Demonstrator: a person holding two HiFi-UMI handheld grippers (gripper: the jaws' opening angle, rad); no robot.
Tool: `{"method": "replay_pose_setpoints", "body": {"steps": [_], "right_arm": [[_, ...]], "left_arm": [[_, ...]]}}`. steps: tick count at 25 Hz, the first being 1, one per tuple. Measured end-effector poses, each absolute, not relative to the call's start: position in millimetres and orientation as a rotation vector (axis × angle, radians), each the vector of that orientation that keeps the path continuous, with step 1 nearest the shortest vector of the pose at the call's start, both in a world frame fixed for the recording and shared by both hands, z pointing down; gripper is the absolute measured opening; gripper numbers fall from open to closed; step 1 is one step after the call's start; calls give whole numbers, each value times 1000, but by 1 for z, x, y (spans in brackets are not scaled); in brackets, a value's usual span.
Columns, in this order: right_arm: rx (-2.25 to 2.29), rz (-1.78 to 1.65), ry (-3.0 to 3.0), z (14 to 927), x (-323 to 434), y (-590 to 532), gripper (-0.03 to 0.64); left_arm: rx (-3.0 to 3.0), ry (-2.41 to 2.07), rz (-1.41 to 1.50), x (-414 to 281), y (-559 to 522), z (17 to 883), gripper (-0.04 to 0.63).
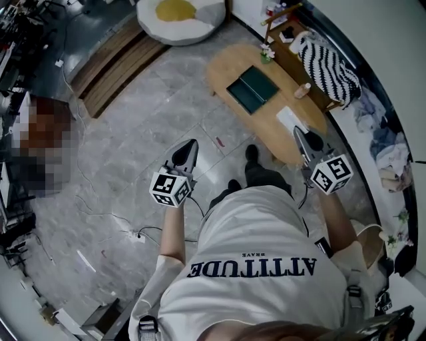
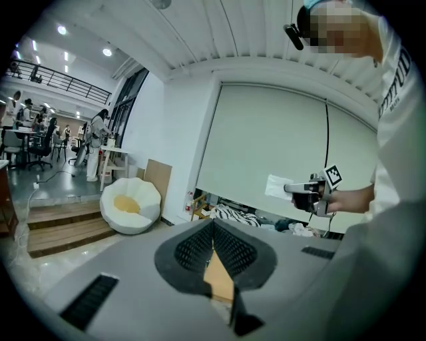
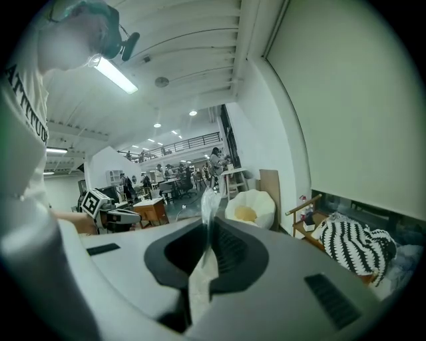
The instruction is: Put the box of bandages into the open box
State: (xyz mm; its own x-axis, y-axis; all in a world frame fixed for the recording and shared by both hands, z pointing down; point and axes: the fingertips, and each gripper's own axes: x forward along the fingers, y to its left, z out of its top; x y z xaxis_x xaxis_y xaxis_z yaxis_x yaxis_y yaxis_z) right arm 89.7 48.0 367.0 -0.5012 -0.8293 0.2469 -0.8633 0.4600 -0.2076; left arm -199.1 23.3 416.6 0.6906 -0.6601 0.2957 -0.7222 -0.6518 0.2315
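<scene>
Closest in, my white T-shirt [image 1: 253, 266] w/ dark lettering filled the bottom of the head view, both forearms stretched fwd. L gripper [image 1: 190, 147] was out over the grey tile floor [image 1: 133, 153], jaws clenched together w/ nothing between them. In its own view only a tan sliver showed thru the gap behind the closed tips.

R gripper [image 1: 301, 135] was clenched on the box of bandages [image 1: 289, 120], a thin white pack pinched edge-on between the pads and sticking out past the tips. The pack was over the near right end of the oval wooden table [image 1: 223, 73]. Couldn't tell if it touched the top.

Further along the same table lay the open box [image 1: 253, 88], dark green, its two halves spread flat side by side, apart from the pack. A small pot of flowers [image 1: 267, 52] stood at the table's far edge.

Past the table, a black-and-white striped cloth [image 1: 329, 66] was draped on a wooden bench by the wall. Far off to the left were wooden steps [image 1: 113, 63] and a round white cushion [image 1: 178, 13] w/ a yellow centre.
</scene>
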Motion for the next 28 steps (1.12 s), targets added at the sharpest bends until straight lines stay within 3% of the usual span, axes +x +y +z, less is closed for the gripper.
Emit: {"method": "replay_pose_setpoints", "body": {"steps": [28], "right_arm": [[1253, 790, -2625, 449, 180, -133, 29]], "left_arm": [[2445, -1197, 353, -79, -125, 441, 21]]}}
